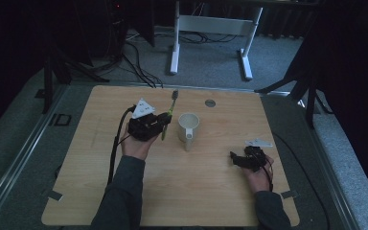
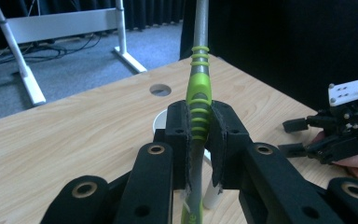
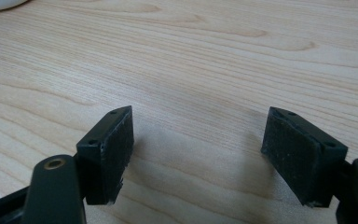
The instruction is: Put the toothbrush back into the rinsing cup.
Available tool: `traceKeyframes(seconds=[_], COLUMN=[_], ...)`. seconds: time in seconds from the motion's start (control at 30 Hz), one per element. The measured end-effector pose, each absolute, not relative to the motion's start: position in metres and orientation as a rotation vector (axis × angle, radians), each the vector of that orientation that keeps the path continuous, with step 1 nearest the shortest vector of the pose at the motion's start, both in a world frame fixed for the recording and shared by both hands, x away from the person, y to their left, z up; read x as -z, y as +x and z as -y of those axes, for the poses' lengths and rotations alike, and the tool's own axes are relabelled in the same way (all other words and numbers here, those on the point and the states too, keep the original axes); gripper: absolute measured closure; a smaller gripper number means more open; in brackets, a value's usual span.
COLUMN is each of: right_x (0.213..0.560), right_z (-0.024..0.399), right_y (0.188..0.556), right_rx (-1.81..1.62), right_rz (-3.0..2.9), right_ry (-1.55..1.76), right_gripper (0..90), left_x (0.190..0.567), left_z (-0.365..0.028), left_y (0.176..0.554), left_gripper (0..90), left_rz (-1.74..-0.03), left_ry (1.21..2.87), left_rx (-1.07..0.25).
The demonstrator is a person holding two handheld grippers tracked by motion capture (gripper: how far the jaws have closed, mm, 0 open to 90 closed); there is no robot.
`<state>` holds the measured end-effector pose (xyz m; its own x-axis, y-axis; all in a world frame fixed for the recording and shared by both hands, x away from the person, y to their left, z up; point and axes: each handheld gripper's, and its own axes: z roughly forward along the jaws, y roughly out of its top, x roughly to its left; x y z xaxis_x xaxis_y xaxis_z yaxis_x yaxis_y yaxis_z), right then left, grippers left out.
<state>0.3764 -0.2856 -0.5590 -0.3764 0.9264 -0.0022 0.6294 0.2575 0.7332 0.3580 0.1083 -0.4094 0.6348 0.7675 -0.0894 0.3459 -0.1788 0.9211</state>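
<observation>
Beside the mug (image 1: 189, 126): your left hand-held gripper (image 2: 200, 135) clamped the green toothbrush (image 2: 199, 98) mid-handle, head pointing away
Right hand-held gripper (image 3: 205, 149): jaws apart, low over bare tabletop (image 3: 214, 56)
Advice: you needed the handle tipped upright over the mug's mouth before easing your grip

My table (image 3: 214, 56) is pale wood with a clear grain and a smooth, faintly shiny finish. The toothbrush (image 2: 199, 93) is glossy green plastic with raised ribs, turning to grey higher up. My left gripper (image 2: 199, 140) has matt black pads (image 2: 223, 140), rough at the edges. The mug (image 1: 189, 125) looks smooth and cream-white.
</observation>
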Motion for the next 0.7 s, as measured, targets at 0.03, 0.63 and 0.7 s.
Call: traceKeyframes(seconds=[0.03, 0.63, 0.7], right_x=[0.5590, 0.5590, 0.5590], right_z=[0.2856, 0.2856, 0.2856], right_y=[0.3764, 0.3764, 0.3765], right_rx=[-0.914, -0.915, -0.914], right_rz=[-2.099, -2.099, -2.099], right_ry=[1.412, 1.412, 1.410], right_gripper=[24.5, 24.5, 24.5], left_x=[0.4095, 0.4128, 0.4136], left_z=[-0.1080, -0.1036, -0.1034], left_y=[0.3581, 0.3624, 0.3633], left_gripper=[79.0, 79.0, 79.0], left_rz=[-0.899, -0.864, -0.862], left_ry=[1.774, 1.744, 1.737], left_rx=[-0.486, -0.451, -0.440])
